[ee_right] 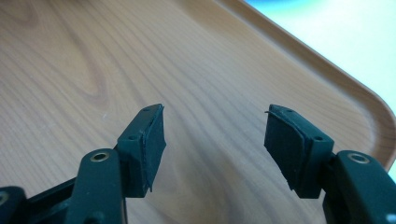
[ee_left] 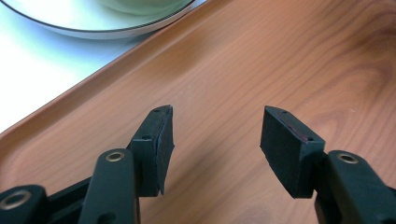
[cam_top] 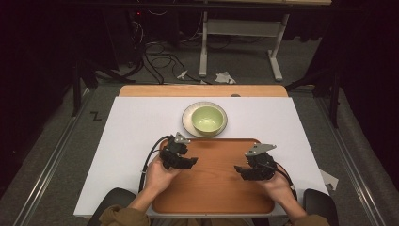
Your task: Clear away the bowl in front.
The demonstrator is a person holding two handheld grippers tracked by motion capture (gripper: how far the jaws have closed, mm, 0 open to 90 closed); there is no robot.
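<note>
High view: both grippers hover low over the wooden tray (cam_top: 214, 188), the left gripper (cam_top: 192, 162) at about 10 o'clock of it, the right gripper (cam_top: 239, 168) at about 2 o'clock. Each one has its jaws spread wide and nothing between them; the two gripper views show it clearly, only bare wood under the pads.

The things nearest to them are the green bowl (cam_top: 207, 118) and the grey plate (cam_top: 188, 123) under it. They stand on the white table cover (cam_top: 122, 141) at 12 o'clock from the tray, just beyond its far rim, a little closer to the left gripper.

What can go wrong, I think: the bowl only sits on the plate, so a grip on the plate alone may let the bowl slide or tip. Also the plate is almost touching the tray rim; a jaw coming low may knock the rim and push the tray.

On the floor at 12 o'clock lie cables (cam_top: 160, 59) and scraps of paper (cam_top: 225, 77), well apart. Nothing stands between the grippers and the bowl.
</note>
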